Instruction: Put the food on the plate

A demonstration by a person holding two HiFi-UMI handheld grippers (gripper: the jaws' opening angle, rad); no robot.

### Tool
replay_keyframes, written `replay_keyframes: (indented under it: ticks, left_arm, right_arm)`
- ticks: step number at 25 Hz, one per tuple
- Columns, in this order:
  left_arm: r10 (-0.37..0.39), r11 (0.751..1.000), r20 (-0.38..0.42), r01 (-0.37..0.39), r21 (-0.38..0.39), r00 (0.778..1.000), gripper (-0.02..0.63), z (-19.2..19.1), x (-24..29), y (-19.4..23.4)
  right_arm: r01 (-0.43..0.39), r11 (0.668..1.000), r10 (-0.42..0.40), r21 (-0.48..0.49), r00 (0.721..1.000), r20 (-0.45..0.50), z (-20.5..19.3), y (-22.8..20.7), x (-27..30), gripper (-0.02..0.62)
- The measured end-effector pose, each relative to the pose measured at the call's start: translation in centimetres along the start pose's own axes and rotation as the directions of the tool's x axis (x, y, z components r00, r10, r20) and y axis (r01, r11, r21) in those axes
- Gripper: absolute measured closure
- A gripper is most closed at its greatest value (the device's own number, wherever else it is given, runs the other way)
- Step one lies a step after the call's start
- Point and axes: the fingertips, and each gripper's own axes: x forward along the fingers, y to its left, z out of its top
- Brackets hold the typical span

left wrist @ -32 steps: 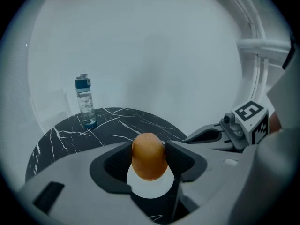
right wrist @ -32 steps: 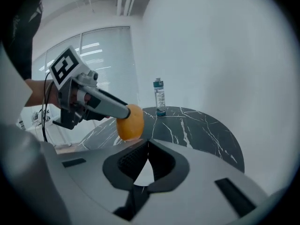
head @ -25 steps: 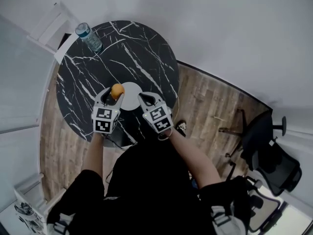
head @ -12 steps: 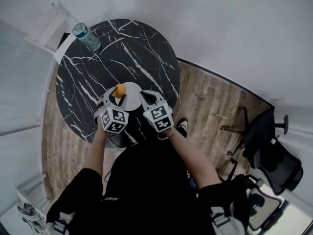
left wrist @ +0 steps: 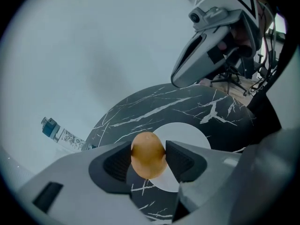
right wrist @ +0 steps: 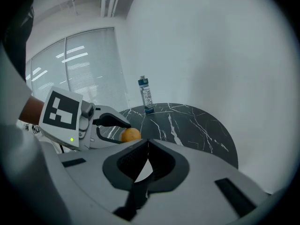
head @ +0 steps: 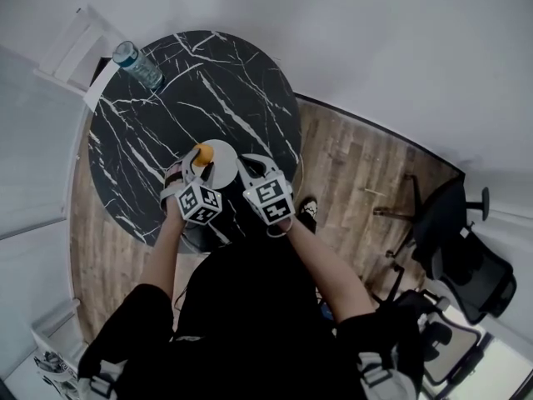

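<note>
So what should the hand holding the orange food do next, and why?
Probably ease the left gripper down: its jaws clamp the orange food just over the white plate, seemingly not touching it yet.

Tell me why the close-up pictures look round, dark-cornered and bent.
Left gripper view: a wide-angle lens blackens the corners and bows the table; the food in the jaws is sharp. Right gripper view: same dark rim. Head view: evenly lit, edges curved.

Left grey two-jaw gripper [head: 200, 160] angled down, jaws clamped on orange rounded food piece [left wrist: 148, 153]; right grey two-jaw gripper [right wrist: 146, 145] alongside, jaws together.
</note>
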Motion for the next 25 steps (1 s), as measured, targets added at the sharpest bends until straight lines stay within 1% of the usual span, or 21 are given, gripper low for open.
replay_keyframes:
  ticks: [4, 10, 14, 18, 25]
  left_arm:
    - [0.000, 1.000, -0.002, 0.000, 0.030, 1.000, 0.385, 0.4, 0.4, -0.6]
    - [-0.016, 1.000, -0.011, 0.017, 0.011, 1.000, 0.387, 0.5, 0.0, -1.9]
    - [-0.025, 0.999, -0.009, 0.025, -0.027, 1.000, 0.390, 0.8, -0.1, -2.5]
    - [-0.024, 0.999, -0.019, 0.023, -0.047, 1.000, 0.390, 1.1, -0.2, -3.2]
    - [-0.044, 0.990, -0.061, 0.036, -0.134, 0.997, 0.390, 2.1, -0.2, -4.7]
  right_arm:
    - [-0.008, 1.000, 0.008, 0.005, 1.000, -0.011, -0.1, -0.1, 0.0, 0.598]
    - [-0.020, 1.000, 0.020, -0.007, 1.000, -0.018, -0.1, -0.2, -0.3, 0.598]
    - [-0.035, 0.999, 0.034, -0.016, 0.999, -0.015, 0.1, -0.5, -0.5, 0.598]
    - [-0.062, 0.997, 0.061, -0.037, 0.998, -0.021, 0.1, -0.5, -1.1, 0.598]
    - [-0.103, 0.993, 0.101, -0.061, 0.994, -0.034, 0.0, -1.3, -2.9, 0.598]
